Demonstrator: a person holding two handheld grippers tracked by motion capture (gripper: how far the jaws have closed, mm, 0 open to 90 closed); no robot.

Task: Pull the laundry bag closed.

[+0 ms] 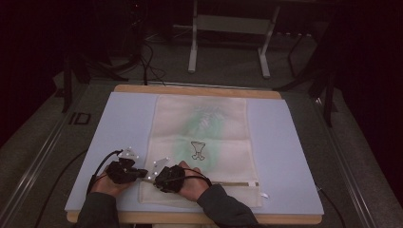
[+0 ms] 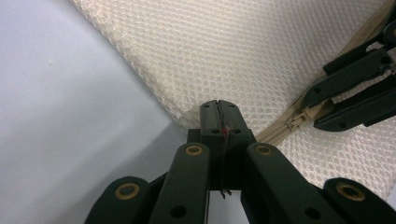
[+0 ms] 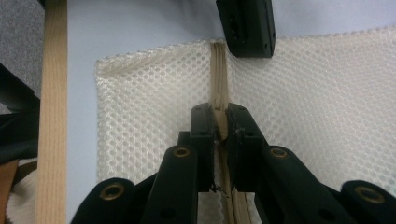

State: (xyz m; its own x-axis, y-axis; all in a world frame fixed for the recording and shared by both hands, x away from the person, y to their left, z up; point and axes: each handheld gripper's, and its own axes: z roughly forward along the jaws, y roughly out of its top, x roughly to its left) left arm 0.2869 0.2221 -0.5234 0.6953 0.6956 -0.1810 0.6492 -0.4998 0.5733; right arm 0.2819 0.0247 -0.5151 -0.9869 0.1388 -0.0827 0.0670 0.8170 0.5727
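1 mesh bag (image 1: 202,142) | left tool (image 2: 219,116) pinches its edge | right tool (image 3: 219,122) apparently clamps its 1 zipper (image 3: 218,74)

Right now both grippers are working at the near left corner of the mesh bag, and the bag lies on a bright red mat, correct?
Not quite: the mat is pale blue, not red, as the high view shows. The rest holds: the left gripper and right gripper are both at the near left corner of the mesh bag.
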